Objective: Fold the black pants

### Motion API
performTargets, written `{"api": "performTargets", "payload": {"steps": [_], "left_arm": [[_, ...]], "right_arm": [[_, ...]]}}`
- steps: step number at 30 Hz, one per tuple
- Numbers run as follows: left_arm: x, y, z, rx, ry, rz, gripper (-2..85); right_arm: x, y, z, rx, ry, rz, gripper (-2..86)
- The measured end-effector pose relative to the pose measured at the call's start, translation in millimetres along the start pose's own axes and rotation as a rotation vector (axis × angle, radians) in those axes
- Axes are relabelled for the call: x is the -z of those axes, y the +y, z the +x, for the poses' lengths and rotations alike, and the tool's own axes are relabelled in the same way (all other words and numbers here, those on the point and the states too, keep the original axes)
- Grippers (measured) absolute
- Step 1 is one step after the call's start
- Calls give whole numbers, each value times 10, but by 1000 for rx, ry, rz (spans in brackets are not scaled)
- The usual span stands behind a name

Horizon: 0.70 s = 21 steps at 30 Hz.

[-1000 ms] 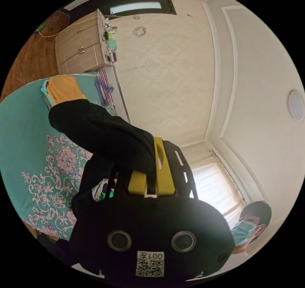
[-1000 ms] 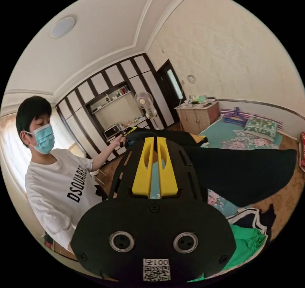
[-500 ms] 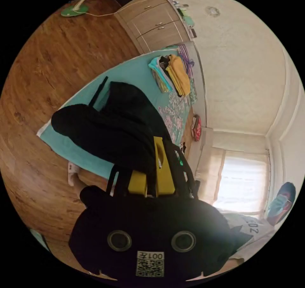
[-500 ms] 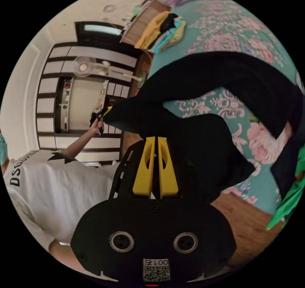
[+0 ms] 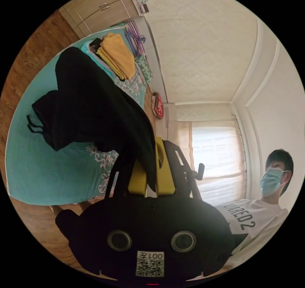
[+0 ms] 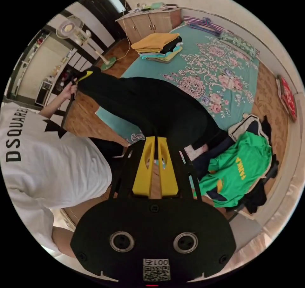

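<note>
Left gripper: clamped on the soft black pants.
Right gripper: pinched the black pants above the teal floral bedspread.

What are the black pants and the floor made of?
The black pants look like soft, matte knit cloth: they droop and bend between the grippers with no shine. The floor looks like brown wood or wood-look boards, with visible grain and a slight sheen; which one is unclear.

The pants hang stretched between the left hand-held gripper and the right hand-held gripper, above the bed. A stack of folded clothes lies on the bed's far corner, near the cabinet. A heap of clothes sits beside the bed's near end.
</note>
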<state>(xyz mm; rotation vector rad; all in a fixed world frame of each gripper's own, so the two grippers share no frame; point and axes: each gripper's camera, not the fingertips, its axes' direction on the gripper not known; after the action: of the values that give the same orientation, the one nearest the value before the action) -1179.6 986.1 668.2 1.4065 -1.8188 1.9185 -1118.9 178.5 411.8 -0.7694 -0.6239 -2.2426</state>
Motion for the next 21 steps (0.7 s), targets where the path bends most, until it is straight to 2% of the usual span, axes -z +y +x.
{"api": "performTargets", "payload": {"steps": [2, 5, 7, 9, 12, 14, 18, 21], "left_arm": [[198, 36, -32, 15, -31, 43, -9], [660, 177, -290, 104, -126, 98, -9], [926, 299, -522, 180, -188, 121, -8], [1161, 428, -878, 290, -259, 114, -8], [1286, 452, -1125, 351, -266, 103, -8], [1283, 395, -1136, 330, -278, 111, -8], [1280, 275, -1098, 298, -337, 107, -8], [1279, 246, -1068, 303, -367, 113, -8]], "right_arm": [[48, -109, -293, 24, 17, -27, 7], [-347, -378, -778, 62, -13, -105, 6], [-807, -529, -1037, 103, -87, -169, 5], [-1518, -608, -1251, 154, -227, -349, 5], [-1941, -529, -1143, 93, -329, -434, 10], [-1899, -523, -851, -24, -290, -373, 18], [-1549, -610, 199, -400, -90, -59, 63], [-1455, -801, 948, -612, 29, 78, 104]]}}
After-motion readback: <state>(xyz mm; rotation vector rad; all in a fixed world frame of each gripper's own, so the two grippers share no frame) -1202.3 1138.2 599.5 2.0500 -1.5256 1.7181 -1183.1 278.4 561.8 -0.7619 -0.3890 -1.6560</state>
